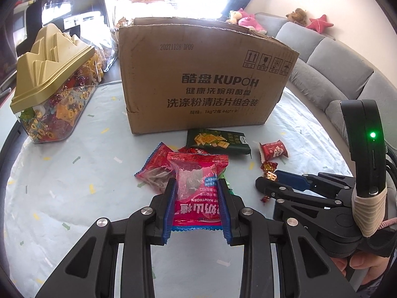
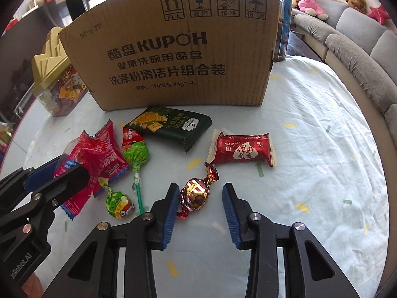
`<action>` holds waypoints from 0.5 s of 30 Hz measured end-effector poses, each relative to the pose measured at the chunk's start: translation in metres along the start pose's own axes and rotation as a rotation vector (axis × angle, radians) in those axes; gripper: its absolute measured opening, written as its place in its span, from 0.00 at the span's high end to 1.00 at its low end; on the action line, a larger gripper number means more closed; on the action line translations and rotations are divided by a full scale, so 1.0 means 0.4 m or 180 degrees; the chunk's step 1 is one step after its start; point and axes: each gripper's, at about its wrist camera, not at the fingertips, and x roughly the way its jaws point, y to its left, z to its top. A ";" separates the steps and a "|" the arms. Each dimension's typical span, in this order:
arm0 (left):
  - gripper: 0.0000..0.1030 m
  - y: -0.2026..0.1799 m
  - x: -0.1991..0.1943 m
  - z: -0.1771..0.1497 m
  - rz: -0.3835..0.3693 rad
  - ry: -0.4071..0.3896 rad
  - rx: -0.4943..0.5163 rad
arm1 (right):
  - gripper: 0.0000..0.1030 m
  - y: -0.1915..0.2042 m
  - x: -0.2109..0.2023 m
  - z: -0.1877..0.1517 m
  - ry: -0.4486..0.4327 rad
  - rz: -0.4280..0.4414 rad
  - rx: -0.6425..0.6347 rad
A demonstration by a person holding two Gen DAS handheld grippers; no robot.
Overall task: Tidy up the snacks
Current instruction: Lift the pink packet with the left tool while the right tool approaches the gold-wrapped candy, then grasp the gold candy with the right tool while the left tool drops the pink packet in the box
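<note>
My left gripper (image 1: pixel 197 186) has its jaws against both sides of a pink hawthorn snack packet (image 1: pixel 196 173), shut on it over the table; it also shows in the right wrist view (image 2: pixel 82 166). A second red packet (image 1: pixel 155 166) lies under it. My right gripper (image 2: pixel 201 193) is open around a gold-and-red wrapped coconut candy (image 2: pixel 197 193), not touching it. A dark green cracker pack (image 2: pixel 171 126), a red heart-printed packet (image 2: pixel 242 149) and two green lollipops (image 2: pixel 136 154) lie in front of the cardboard box (image 2: pixel 173 49).
A clear jar with a gold lid (image 1: pixel 52 89) full of sweets stands at the left. A grey sofa (image 1: pixel 335 57) with plush toys curves behind the table on the right. The pale tablecloth (image 2: pixel 322 161) covers the table.
</note>
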 end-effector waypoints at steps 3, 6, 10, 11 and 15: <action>0.69 0.001 -0.003 0.000 -0.0004 -0.0005 -0.0016 | 0.76 0.000 -0.002 0.000 0.0017 0.0017 0.0008; 0.69 0.002 -0.011 0.000 -0.0003 -0.0024 -0.0034 | 0.76 -0.002 -0.015 -0.002 -0.0026 0.0036 0.0035; 0.69 -0.001 -0.033 0.005 0.0010 -0.0085 -0.0040 | 0.76 0.005 -0.043 -0.005 -0.0101 0.0078 0.0022; 0.69 -0.001 -0.038 0.007 0.0013 -0.0100 -0.0041 | 0.76 0.007 -0.050 -0.004 -0.0124 0.0089 0.0017; 0.69 -0.003 -0.069 0.018 0.0041 -0.0191 -0.0030 | 0.76 0.016 -0.090 -0.001 -0.0243 0.0113 -0.0010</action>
